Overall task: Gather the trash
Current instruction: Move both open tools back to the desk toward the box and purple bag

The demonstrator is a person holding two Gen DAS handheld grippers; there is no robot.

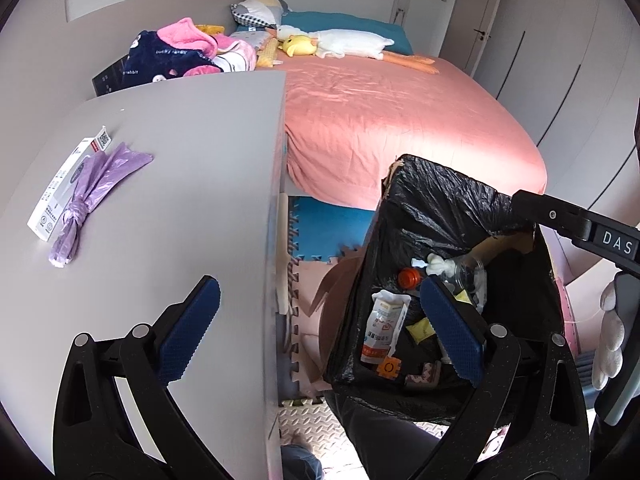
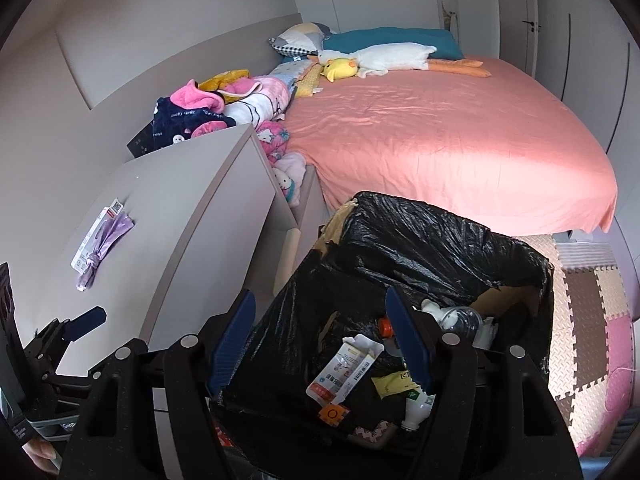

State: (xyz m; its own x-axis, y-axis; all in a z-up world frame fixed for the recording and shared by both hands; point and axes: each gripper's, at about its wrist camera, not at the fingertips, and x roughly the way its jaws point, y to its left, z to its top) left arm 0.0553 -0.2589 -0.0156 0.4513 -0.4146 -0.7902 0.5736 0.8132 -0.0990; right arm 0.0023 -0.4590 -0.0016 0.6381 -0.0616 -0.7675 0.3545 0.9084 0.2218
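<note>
Bedside, black-lined bin holds bottles, wrappers; both tongs spread, empty.

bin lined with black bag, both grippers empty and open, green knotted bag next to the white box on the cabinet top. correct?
One slip: the knotted bag is purple, not green, as the left wrist view shows. It lies against the white box on the cabinet top. The rest holds: the bin has a black liner, and the left gripper and right gripper are both open and empty.
</note>
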